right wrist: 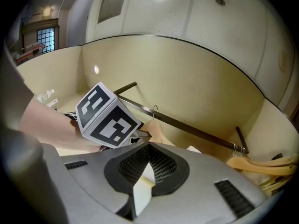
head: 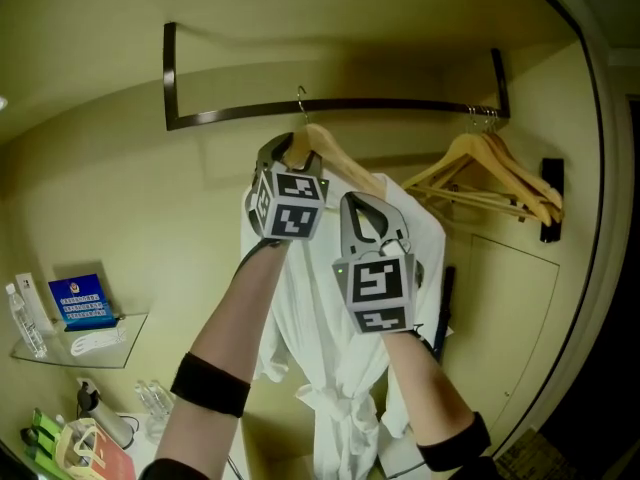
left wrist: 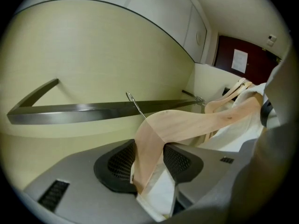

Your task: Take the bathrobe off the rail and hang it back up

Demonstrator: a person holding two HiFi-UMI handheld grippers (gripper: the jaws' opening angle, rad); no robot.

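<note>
A white bathrobe [head: 340, 368] hangs on a wooden hanger [head: 345, 168] just below the dark rail [head: 400, 103]. The hanger's metal hook [head: 302, 98] is level with the rail; I cannot tell whether it rests on it. My left gripper [head: 290, 153] is shut on the hanger's left arm [left wrist: 154, 143], with the robe's white collar pinched alongside. My right gripper [head: 368, 208] sits lower right and is shut on a fold of the white robe [right wrist: 142, 185]. The hook [left wrist: 135, 105] shows in front of the rail [left wrist: 93, 110] in the left gripper view.
Several bare wooden hangers [head: 490, 178] hang at the rail's right end. A glass shelf [head: 130, 318] on the left wall carries a blue box [head: 80, 300] and a bottle. Bags and bottles sit at the lower left. A dark door [left wrist: 238, 59] stands far right.
</note>
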